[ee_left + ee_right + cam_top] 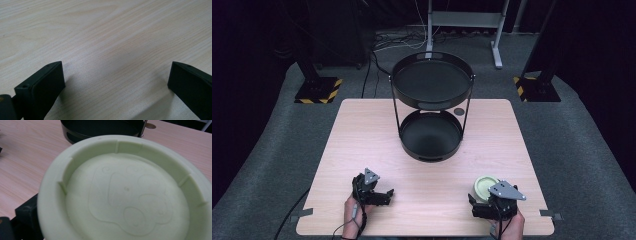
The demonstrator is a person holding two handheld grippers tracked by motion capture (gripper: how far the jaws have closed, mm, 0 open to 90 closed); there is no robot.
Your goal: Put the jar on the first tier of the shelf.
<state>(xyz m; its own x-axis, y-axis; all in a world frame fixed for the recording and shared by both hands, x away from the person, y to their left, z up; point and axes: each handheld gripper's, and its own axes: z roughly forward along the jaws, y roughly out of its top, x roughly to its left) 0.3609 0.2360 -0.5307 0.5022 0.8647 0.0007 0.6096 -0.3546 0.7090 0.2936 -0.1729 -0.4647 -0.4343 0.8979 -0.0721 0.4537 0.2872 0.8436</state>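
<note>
At near right of the table (362, 125), I log one pale green lid (484, 187), underside up, embossed, apparently clamped by my right gripper (484, 207), though its jaw contact is hidden. Left gripper (379, 196): jaws spread wide over bare wood, holding nothing. Centre-far: black two-tier tray stand (432, 82), both tiers bare.
</note>
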